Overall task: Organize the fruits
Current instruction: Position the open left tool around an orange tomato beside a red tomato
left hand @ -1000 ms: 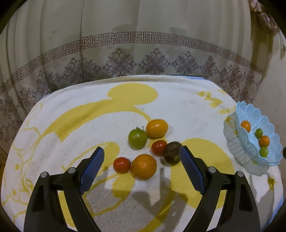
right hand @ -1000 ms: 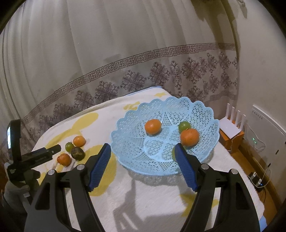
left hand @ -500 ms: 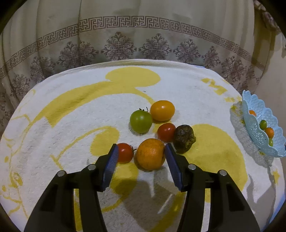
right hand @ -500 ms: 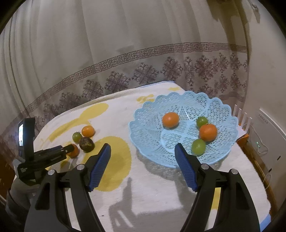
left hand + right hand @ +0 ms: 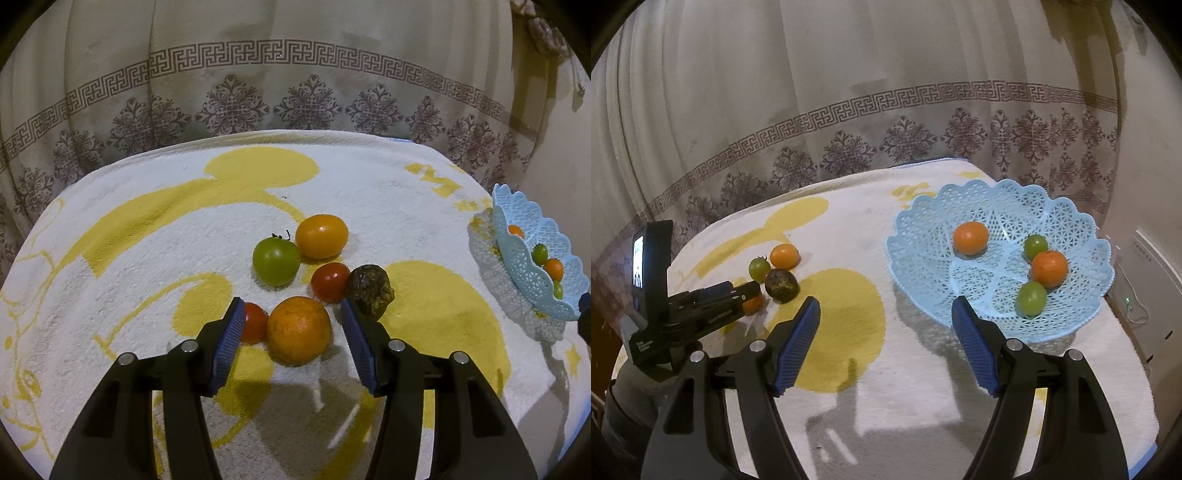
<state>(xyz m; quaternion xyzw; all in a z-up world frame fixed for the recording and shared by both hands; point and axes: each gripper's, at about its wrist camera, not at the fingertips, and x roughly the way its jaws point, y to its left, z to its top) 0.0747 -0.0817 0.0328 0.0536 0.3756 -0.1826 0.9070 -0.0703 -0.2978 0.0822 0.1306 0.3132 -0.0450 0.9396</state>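
- On the towel-covered worktop [image 5: 369, 184], loose fruit lies in a cluster: orange [image 5: 298, 330], two red tomatoes, a green one, a yellow one, a dark wrinkled fruit.
- Left hand-held gripper [image 5: 291, 332]: jaws straddle the orange, pads apart from its skin; not grasping.
- Right hand-held gripper [image 5: 886, 339]: released, empty, near the basket [image 5: 1082, 236], which holds four fruits.
- Step, as judged: picking the orange. Next: close, lift, carry to basket without nudging the neighbouring tomato [image 5: 255, 321].
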